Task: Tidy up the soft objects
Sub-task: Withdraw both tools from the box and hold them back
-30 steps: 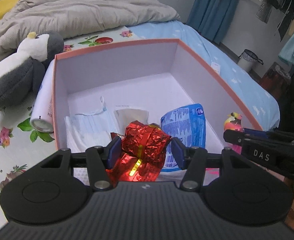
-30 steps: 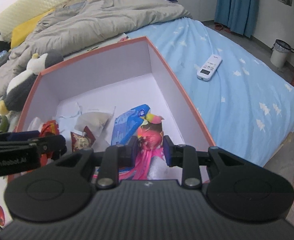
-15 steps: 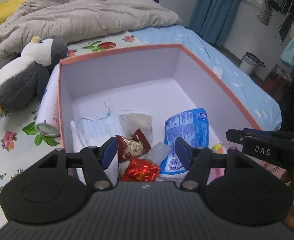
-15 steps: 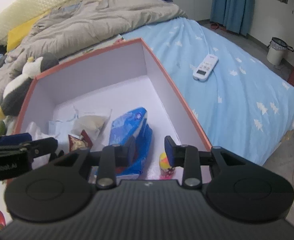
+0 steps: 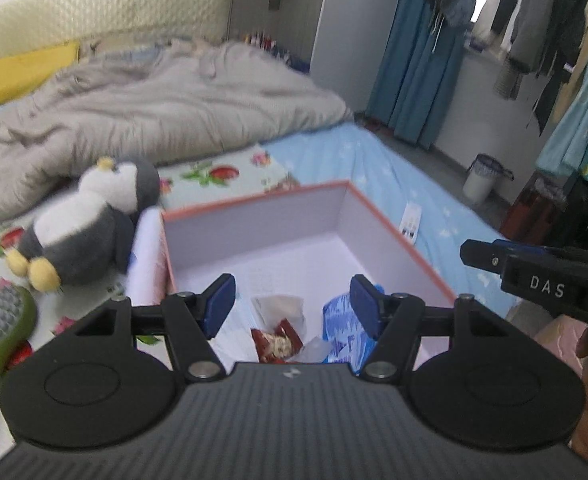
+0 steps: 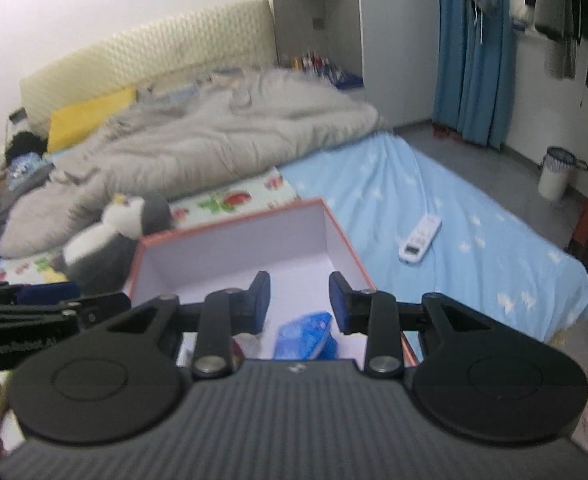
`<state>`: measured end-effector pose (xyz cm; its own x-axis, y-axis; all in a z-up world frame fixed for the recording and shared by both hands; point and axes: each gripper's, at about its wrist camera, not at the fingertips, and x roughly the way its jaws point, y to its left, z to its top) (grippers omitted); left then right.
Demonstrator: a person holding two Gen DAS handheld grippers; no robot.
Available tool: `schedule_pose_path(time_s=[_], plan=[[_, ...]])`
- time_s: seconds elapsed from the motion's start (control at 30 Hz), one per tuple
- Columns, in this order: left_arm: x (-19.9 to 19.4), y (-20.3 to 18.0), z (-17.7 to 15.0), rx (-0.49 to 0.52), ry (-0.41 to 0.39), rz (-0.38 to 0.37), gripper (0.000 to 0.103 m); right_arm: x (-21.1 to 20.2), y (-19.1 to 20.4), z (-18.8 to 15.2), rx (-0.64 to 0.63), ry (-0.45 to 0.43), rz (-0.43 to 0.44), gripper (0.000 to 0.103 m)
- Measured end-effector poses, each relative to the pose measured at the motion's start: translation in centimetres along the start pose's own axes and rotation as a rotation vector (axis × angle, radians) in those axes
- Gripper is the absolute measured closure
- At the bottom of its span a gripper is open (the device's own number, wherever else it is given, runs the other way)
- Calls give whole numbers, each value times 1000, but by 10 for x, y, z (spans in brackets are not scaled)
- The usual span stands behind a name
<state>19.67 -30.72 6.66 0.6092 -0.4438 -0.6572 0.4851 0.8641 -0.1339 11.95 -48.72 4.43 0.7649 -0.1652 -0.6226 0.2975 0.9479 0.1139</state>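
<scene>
Now, from the left wrist: the left gripper (image 5: 292, 300) hangs released and empty above the pink-rimmed box (image 5: 398, 236); the red foil packet it held a second ago is out of sight, and a blue pouch (image 5: 344, 330) and a small red snack packet (image 5: 276, 342) lie inside. A plush penguin (image 5: 90, 224) waits outside on the bed. From the right wrist: the right gripper (image 6: 300, 304) is likewise unclenched, its pink toy dropped. Both deliveries look done; the penguin likely comes next.
</scene>
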Motion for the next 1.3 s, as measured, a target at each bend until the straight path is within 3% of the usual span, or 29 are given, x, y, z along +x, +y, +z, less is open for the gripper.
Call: schedule_pose_path(time_s=[0.27,0.63,0.83,1.3], plan=[[-89,12,2,-3,-89,-23,34,-67,31,13,-23,-98,23,68],[-184,21,-38,12,-160,-61,34,-135,70,-17,-43,-139,20,68],[-206,30,-67,-13,-145,-90,34,-155,85,-45,-34,-128,20,68],[-219,28,-112,-28,-119,-50,34,-174,94,-87,-30,-103,51,68]])
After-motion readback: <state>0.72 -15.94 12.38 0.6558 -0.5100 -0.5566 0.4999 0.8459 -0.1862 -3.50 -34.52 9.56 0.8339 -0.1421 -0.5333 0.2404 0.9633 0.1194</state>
